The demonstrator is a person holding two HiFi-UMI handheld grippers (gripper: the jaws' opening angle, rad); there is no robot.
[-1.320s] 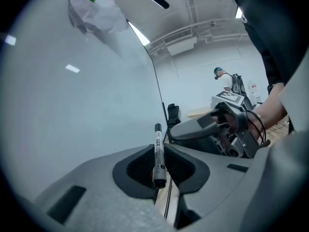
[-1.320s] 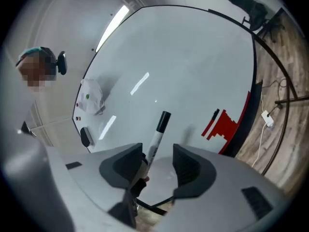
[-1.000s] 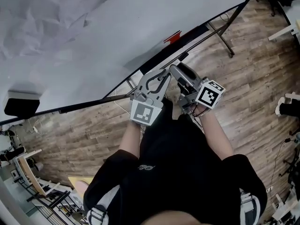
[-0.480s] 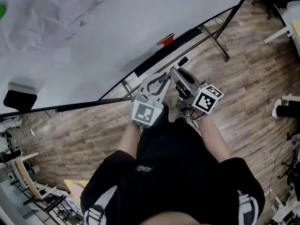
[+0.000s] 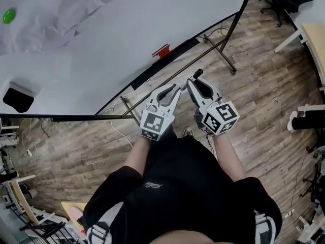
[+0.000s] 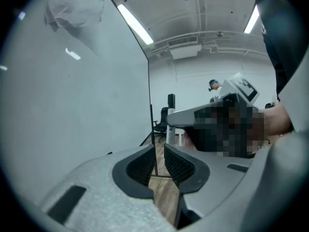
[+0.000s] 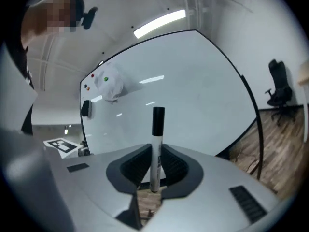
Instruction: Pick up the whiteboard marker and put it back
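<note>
Right gripper view showed the whiteboard marker [image 7: 155, 151] standing upright between the pads of the right gripper [image 7: 154, 170]. Its jaws had just been closing and pressed on the white barrel low down, with the black cap free above. I judge the marker light and stiff, with a smooth plastic barrel that could slip or swing in the pads; a hold nearer the middle would be safer. The left gripper [image 6: 157, 164] carried nothing, its jaws a little apart with only floor seen between them. Both grippers were in the air near the lower edge of the whiteboard [image 5: 127, 29], apart from it. Below lay a wooden floor [image 5: 264, 90], and an office chair [image 7: 277, 88] stood further off.
</note>
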